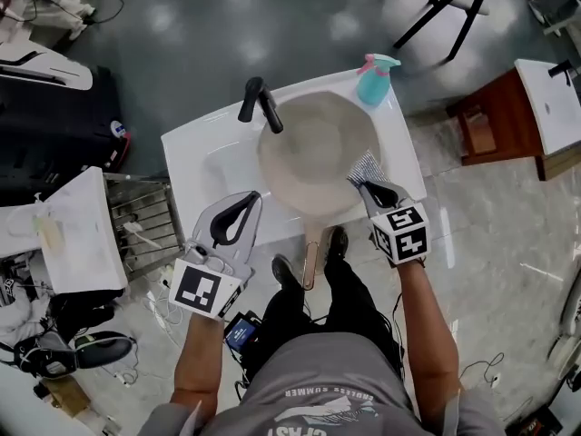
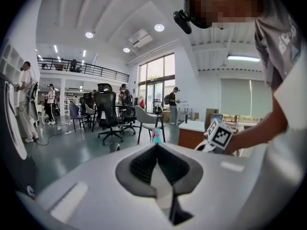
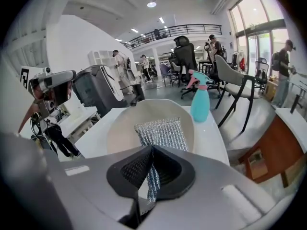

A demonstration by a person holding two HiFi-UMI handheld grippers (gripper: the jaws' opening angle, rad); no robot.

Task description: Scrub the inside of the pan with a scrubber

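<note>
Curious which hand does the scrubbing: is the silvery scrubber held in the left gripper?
No, the scrubber is clamped in the right gripper; the left gripper is shut on nothing.

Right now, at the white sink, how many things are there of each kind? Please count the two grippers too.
pan: 1
mesh scrubber: 1
spray bottle: 1
faucet: 1
grippers: 2 (left gripper, right gripper)
Total: 6
</note>
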